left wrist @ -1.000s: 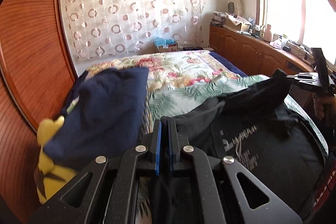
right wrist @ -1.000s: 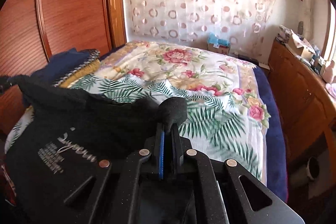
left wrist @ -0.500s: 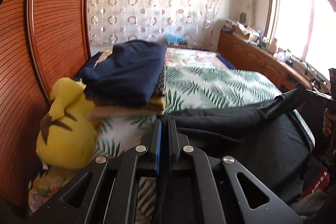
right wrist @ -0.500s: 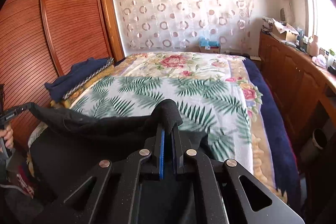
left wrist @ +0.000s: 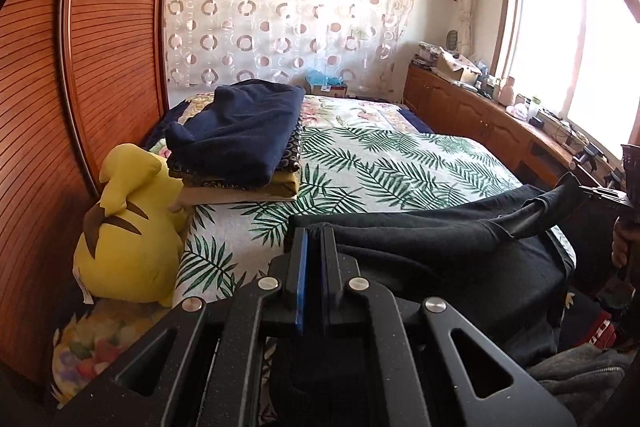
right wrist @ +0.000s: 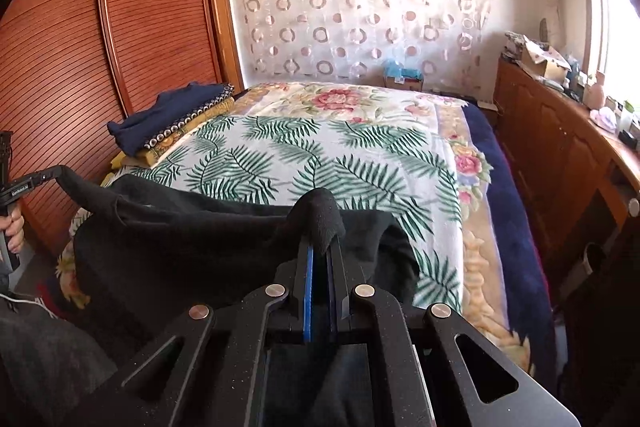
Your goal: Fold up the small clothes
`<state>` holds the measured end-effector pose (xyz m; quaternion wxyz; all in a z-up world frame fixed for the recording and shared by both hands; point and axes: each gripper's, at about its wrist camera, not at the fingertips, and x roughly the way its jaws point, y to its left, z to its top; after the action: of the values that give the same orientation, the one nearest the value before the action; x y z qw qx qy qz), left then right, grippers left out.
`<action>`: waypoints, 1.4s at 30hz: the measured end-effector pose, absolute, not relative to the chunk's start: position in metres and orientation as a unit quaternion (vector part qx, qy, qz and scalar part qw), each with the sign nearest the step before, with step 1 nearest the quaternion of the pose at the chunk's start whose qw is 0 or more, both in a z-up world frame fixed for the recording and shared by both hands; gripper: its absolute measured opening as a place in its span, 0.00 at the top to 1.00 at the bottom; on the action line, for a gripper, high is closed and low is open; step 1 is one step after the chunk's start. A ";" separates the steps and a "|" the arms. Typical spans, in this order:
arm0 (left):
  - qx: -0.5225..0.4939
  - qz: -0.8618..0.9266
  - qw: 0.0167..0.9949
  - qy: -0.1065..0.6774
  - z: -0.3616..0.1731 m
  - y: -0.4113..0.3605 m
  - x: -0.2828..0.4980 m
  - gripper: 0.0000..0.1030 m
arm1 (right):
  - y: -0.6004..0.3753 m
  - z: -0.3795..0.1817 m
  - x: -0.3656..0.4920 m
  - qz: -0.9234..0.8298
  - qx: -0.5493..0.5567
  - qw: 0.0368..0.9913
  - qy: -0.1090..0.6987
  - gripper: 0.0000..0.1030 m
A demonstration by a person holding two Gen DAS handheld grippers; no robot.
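- Left gripper point(left wrist: 314, 233): jaws pressed together, pinching one top corner of black garment point(left wrist: 440, 247).
- Right gripper point(right wrist: 320, 227): same, clamped on other corner; cloth bunches over its tips.
- Garment stretched between both tools, top edge taut, body draped over near edge of bed point(right wrist: 340, 147), lower part hanging off.
- Step, I judge: spreading/positioning the piece prior to 1st fold.
- Next prob. needs: lay flat on leaf-print cover, keep edge tension even, w/o snagging.
- Folded pile point(left wrist: 240, 143) + yellow plush point(left wrist: 128, 227) sit left, well apart.
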<state>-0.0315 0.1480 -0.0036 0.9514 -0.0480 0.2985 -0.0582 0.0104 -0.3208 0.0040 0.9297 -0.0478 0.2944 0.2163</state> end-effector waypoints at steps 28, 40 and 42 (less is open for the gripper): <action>-0.043 -0.055 0.936 0.346 -0.034 0.152 0.037 0.25 | -0.340 0.007 -0.017 0.156 -0.069 0.934 0.312 0.66; -0.020 -0.055 0.916 0.397 -0.070 0.145 0.085 0.25 | -0.315 -0.028 0.055 0.158 -0.086 0.919 0.351 0.41; -0.020 -0.056 0.912 0.406 -0.076 0.145 0.088 0.25 | -0.312 -0.034 0.069 0.149 -0.093 0.916 0.360 0.41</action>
<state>0.0877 0.1455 -0.0761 0.9118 -0.0198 0.4063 -0.0561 0.0687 -0.3118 -0.0341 0.9162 -0.0928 0.3604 0.1488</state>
